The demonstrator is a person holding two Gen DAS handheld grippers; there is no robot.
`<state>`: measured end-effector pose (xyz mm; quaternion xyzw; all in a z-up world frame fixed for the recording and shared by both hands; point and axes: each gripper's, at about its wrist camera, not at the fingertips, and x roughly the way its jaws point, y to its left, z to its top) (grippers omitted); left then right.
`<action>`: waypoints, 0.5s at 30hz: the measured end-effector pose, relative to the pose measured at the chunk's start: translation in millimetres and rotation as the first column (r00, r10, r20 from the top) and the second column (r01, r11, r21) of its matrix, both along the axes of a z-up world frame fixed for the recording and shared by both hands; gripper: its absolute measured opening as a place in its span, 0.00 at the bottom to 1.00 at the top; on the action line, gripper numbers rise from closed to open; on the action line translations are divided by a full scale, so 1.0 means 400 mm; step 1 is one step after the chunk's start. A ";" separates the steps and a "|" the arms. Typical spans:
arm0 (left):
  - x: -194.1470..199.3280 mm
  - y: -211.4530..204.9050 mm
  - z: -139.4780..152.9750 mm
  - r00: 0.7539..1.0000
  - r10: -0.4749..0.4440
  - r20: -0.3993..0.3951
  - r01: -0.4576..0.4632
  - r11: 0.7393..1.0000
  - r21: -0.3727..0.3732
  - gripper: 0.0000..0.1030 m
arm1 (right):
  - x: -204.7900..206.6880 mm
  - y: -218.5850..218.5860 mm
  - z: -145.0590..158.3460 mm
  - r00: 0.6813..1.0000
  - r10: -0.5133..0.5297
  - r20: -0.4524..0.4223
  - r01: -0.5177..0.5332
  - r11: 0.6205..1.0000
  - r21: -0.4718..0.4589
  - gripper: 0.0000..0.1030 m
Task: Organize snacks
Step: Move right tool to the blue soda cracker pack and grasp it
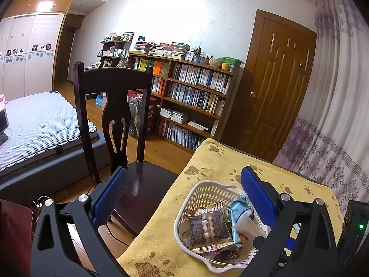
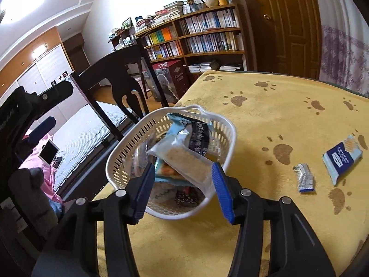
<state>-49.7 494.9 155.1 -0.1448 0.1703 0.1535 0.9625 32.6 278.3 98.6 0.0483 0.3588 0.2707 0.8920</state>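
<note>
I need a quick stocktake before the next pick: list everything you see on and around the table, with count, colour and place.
White slotted plastic basket: one, on the yellow cloth near the table's chair-side edge.
Wrapped snacks in the basket: several, exact count unclear; a pale blue and black cracker pack lies on top, a clear pack of dark snack beside it.
Blue-and-white flat snack packet: one, loose on the cloth.
Small silver-and-blue wrapper: one, loose, beside that packet.
Yellow paw-print cloth: one, covering the table.
Dark wooden chair: one, beside the table.
Wooden bookshelf: one, against the wall.
Left gripper: open, empty.
Right gripper: open, over the basket.
</note>
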 end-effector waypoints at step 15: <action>0.005 -0.052 0.006 1.000 0.003 -0.005 -0.002 0.997 0.079 0.97 | -0.006 -0.097 -0.027 0.997 -0.078 -0.023 0.078 0.997 0.019 0.51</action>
